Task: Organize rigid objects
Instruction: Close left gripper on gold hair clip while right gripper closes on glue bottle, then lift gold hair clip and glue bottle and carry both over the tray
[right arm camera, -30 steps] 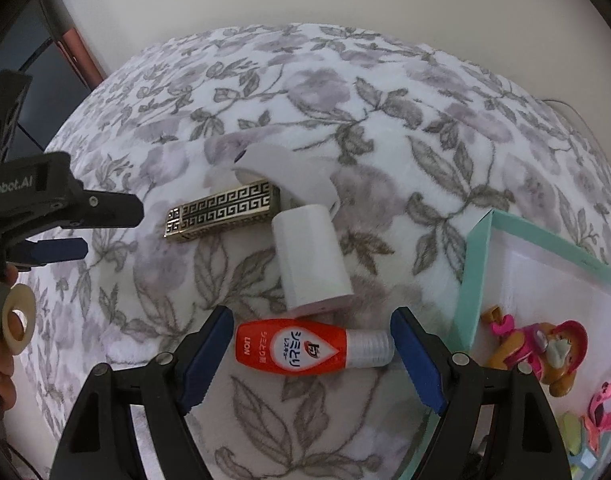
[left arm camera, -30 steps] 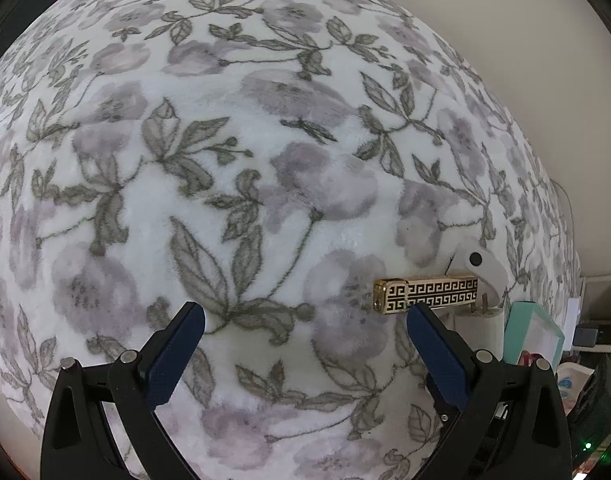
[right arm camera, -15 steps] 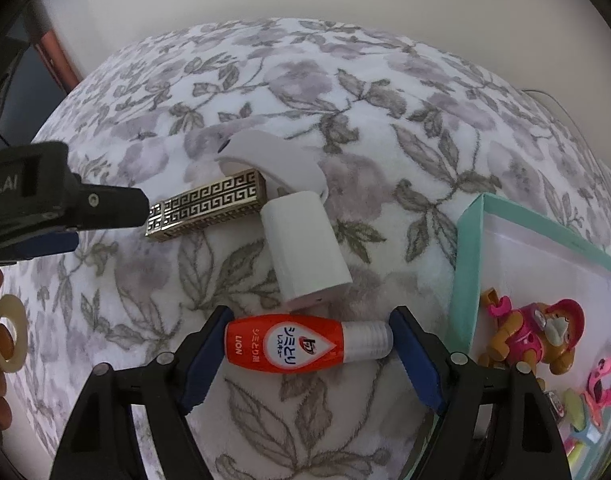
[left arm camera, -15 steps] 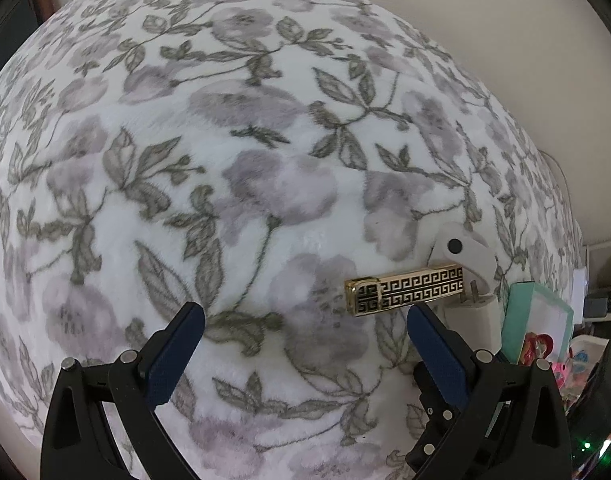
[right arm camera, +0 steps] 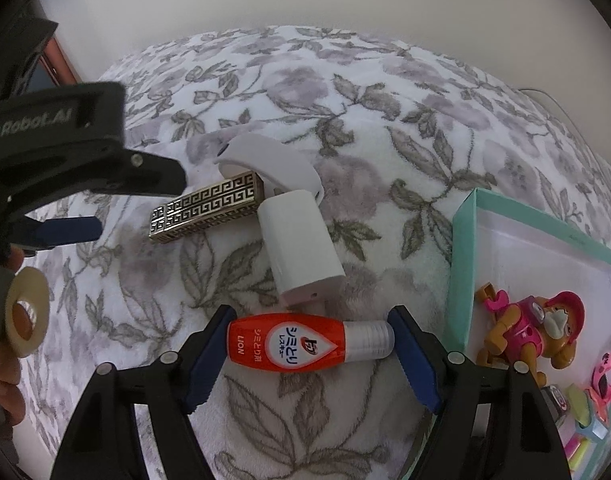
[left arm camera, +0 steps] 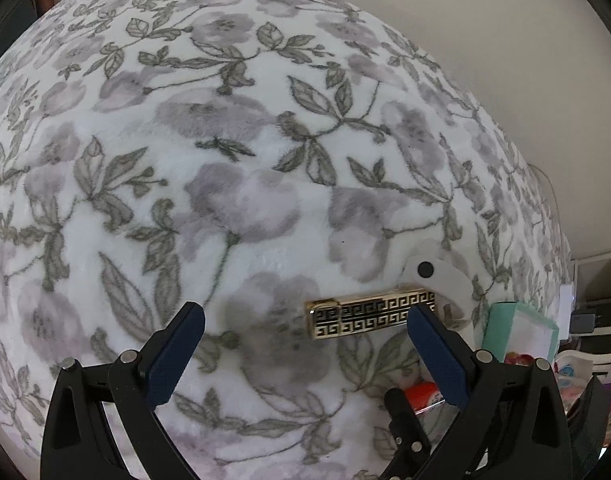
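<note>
Sorting is looking only partly done. A teal box at the right is already holding a pink toy dog and a few small bright pieces, while three things are lying loose on the floral blanket to its left: an orange bottle, a white block and a gold bar with a Greek-key pattern, its far end resting against a white curved piece.

The right tool is hovering with its fingers apart, bracketing the bottle lengthwise but not yet pinching it. That bottle is likely the next thing headed for the box. The left tool is also standing open and empty, aimed at the near-left end of the gold bar, close but not touching.

The bottle is reading "LION" along with Japanese lettering. The left tool's body is showing "nRobot.AI", the start cut off.
</note>
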Tool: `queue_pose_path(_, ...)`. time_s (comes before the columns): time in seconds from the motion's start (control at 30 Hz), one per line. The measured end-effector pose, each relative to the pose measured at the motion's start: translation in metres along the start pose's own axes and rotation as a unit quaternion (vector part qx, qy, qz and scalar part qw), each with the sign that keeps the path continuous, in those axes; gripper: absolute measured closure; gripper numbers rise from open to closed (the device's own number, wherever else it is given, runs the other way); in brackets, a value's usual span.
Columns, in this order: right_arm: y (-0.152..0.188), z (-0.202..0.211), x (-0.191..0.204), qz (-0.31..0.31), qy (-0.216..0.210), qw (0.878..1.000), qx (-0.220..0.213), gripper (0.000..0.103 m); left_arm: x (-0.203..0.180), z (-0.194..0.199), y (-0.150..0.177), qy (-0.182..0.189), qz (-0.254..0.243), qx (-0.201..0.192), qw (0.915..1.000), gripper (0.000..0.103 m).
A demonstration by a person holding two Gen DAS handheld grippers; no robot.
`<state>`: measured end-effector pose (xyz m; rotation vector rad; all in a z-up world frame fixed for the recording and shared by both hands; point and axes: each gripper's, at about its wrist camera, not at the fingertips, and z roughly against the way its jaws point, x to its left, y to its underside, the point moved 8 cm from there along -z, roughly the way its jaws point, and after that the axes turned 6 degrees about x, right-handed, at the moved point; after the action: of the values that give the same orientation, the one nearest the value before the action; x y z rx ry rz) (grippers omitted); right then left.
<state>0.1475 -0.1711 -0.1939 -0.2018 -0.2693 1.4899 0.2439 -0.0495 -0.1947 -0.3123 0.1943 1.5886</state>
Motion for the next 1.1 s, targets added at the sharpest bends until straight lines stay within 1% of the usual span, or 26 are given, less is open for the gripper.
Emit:
queue_pose_path(0.1,-0.002,0.002,-0.001,-0.005,-0.009,1.0,-0.002,0.023,-0.001,-0.004,-0.003,-0.004,0.004,0.001,1.0,0.002)
queue_pose_path(0.2,-0.003,0.005,-0.004,-0.006,-0.008,1.0,-0.003,0.023,0.002,-0.003,-0.003,-0.01,0.007,-0.003,0.9999,0.002)
queue_pose_path(0.27,-0.004,0.006,-0.007,-0.01,-0.003,1.0,0.0,0.024,0.002,-0.003,-0.004,-0.007,0.009,-0.005,0.9999,0.002)
queue_pose_path(0.33,-0.004,0.009,-0.009,-0.013,-0.017,1.0,-0.001,0.024,0.001,-0.002,-0.003,-0.002,0.007,-0.006,1.0,0.002)
queue_pose_path(0.67,-0.001,0.013,-0.005,0.006,-0.017,1.0,-0.001,0.023,-0.026,-0.012,0.0,0.006,-0.026,-0.011,0.9996,0.002)
queue_pose_path(0.83,0.0,0.014,-0.004,0.007,-0.022,1.0,0.0,0.023,-0.034,-0.023,0.0,-0.001,-0.034,-0.008,0.9994,0.002)
queue_pose_path(1.1,0.0,0.012,-0.005,0.013,-0.024,1.0,0.002,0.023,-0.047,-0.031,-0.004,-0.023,-0.052,-0.016,0.9983,0.002)
